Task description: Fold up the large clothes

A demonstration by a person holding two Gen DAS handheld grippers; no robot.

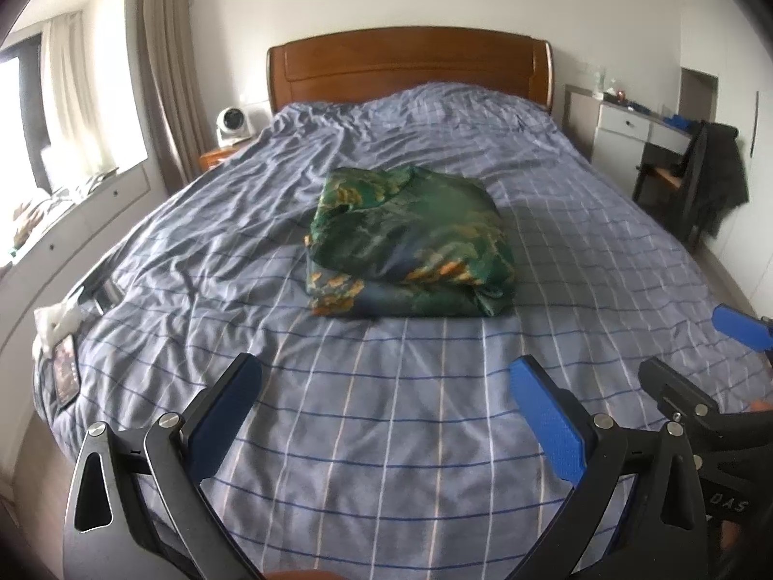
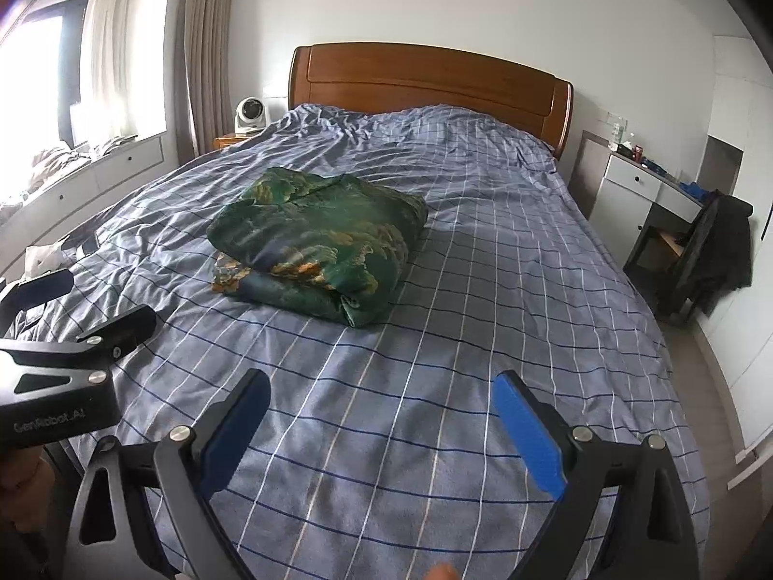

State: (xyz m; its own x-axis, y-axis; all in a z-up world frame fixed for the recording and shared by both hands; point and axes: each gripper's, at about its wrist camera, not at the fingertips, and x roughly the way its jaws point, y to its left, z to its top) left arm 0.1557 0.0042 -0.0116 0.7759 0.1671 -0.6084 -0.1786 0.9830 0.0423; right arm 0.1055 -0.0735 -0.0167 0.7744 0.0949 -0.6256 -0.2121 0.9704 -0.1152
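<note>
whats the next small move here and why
Probably none on the cloth: keep both grippers back. The green patterned garment already lies in a compact folded stack in the middle of the bed, with one lower corner poking out at its near left. The left gripper and right gripper are open, empty and clear of it. At most, tuck that corner in.

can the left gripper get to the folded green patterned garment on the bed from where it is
Probably yes. The left gripper is open and empty, and only bare blue checked bedspread lies between it and the folded green patterned garment. The right gripper sits off to the side, clear of that path.
</note>
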